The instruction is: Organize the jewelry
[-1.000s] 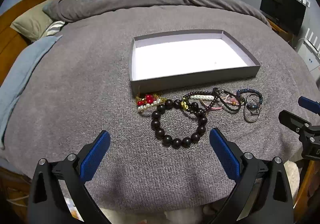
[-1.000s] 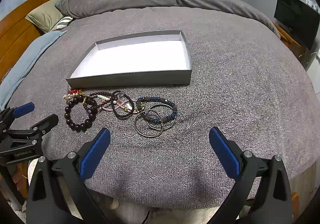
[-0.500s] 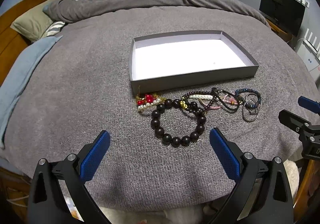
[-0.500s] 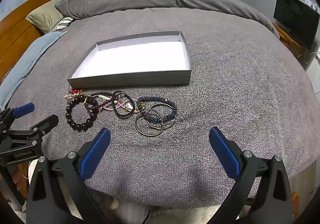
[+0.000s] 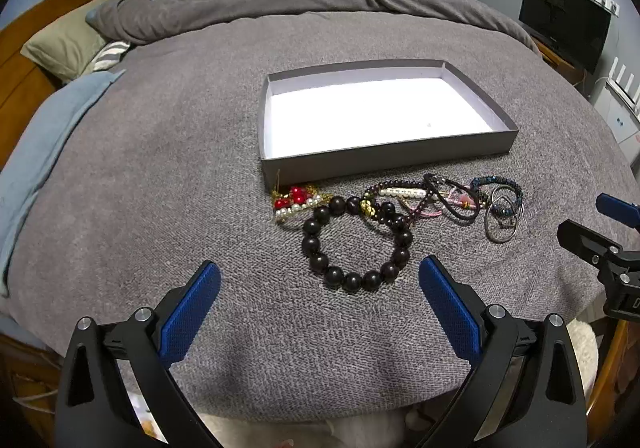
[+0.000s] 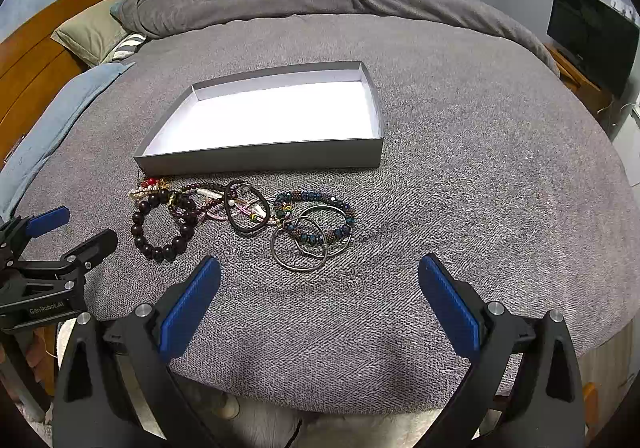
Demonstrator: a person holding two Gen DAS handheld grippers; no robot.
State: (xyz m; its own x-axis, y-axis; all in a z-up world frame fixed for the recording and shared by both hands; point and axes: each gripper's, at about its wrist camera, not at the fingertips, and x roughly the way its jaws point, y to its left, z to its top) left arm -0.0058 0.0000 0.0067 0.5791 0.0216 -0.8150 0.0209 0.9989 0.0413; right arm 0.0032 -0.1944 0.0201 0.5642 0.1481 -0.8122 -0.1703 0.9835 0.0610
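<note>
- We're at the very start: the grey tray (image 5: 384,160) sits on the bed (image 5: 160,168) with its white floor bare, nothing filed yet.
- All the jewelry lies in a row just in front of the tray's near wall, touching and overlapping in places.
- The big dark bead bracelet (image 5: 356,244) is nearest our left tool (image 5: 319,290), whose blue pads stand wide apart, holding nothing.
- Next to it sits a red-and-pearl piece (image 5: 296,202), then a tangle of thin strands (how many bracelets are knotted there, we can't quite say).
- Over on the other side, the metal bangles (image 6: 308,244) overlap a blue beaded bracelet (image 6: 316,216), just ahead of our right tool (image 6: 319,288), also spread open and empty.
- So everything is left: each piece has to be picked up and placed in the tray, and the tangle looks like the tricky bit.
</note>
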